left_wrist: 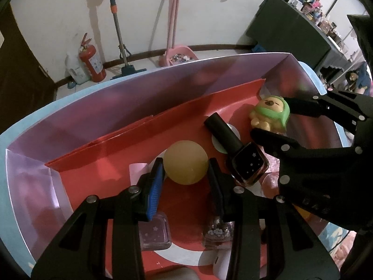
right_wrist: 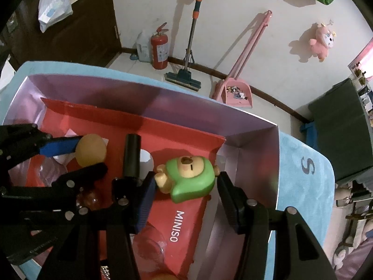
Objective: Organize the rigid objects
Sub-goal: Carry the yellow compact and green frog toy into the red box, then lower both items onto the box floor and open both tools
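Note:
A purple-walled box (left_wrist: 139, 86) with a red liner holds the objects. My left gripper (left_wrist: 185, 172) is open around a yellow ball (left_wrist: 185, 165), with a finger at each side of it. My right gripper (right_wrist: 186, 184) is open around a bear toy in a green hood (right_wrist: 190, 178), which also shows in the left wrist view (left_wrist: 271, 114). A dark nail polish bottle with a black cap (left_wrist: 235, 150) lies between ball and toy. Two glittery polish bottles (left_wrist: 155, 234) (left_wrist: 218, 232) stand below my left fingers.
The box sits on a light blue mat (right_wrist: 303, 170). The red liner (right_wrist: 181, 221) reads MINISO. Clear round capsules (right_wrist: 149, 245) lie in the box. On the floor behind stand a fire extinguisher (right_wrist: 160, 46), a mop (right_wrist: 186, 74) and a pink dustpan (right_wrist: 235, 92).

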Demonstrator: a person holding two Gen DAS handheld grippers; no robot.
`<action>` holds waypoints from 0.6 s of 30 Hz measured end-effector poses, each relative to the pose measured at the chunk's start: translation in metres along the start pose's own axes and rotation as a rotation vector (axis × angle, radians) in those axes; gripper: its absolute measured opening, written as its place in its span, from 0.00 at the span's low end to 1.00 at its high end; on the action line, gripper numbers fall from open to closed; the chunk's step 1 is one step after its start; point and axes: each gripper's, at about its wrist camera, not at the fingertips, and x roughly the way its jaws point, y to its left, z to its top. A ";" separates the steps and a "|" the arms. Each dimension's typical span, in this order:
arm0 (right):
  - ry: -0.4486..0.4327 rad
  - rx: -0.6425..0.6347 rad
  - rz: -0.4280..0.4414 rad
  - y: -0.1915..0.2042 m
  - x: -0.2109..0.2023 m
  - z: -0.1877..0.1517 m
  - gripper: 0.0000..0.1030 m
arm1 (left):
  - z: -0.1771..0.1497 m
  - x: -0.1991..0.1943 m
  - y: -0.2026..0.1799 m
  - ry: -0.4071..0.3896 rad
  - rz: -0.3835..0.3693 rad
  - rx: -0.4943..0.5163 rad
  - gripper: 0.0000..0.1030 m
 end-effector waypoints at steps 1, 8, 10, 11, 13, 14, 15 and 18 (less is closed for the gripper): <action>0.001 -0.004 -0.004 0.001 0.000 -0.001 0.55 | 0.001 0.001 0.001 0.001 -0.003 -0.001 0.37; 0.002 -0.017 -0.020 0.003 0.001 -0.004 0.54 | -0.003 0.001 0.001 -0.006 0.009 -0.003 0.46; 0.004 -0.016 -0.020 0.004 0.001 -0.004 0.54 | -0.004 0.001 -0.002 -0.007 0.014 0.001 0.47; 0.006 -0.017 -0.021 0.004 0.001 -0.004 0.54 | -0.005 0.000 -0.003 -0.009 0.014 0.003 0.47; 0.007 -0.016 -0.020 0.004 0.000 -0.004 0.54 | -0.006 -0.002 -0.005 -0.014 0.017 0.007 0.47; 0.007 -0.015 -0.019 0.003 0.000 -0.004 0.54 | -0.007 -0.002 -0.005 -0.014 0.019 0.009 0.47; 0.008 -0.015 -0.020 0.003 -0.001 -0.003 0.54 | -0.008 -0.002 -0.006 -0.015 0.021 0.011 0.47; 0.010 -0.015 -0.022 0.003 -0.002 -0.004 0.54 | -0.011 -0.004 -0.009 -0.018 0.021 0.012 0.47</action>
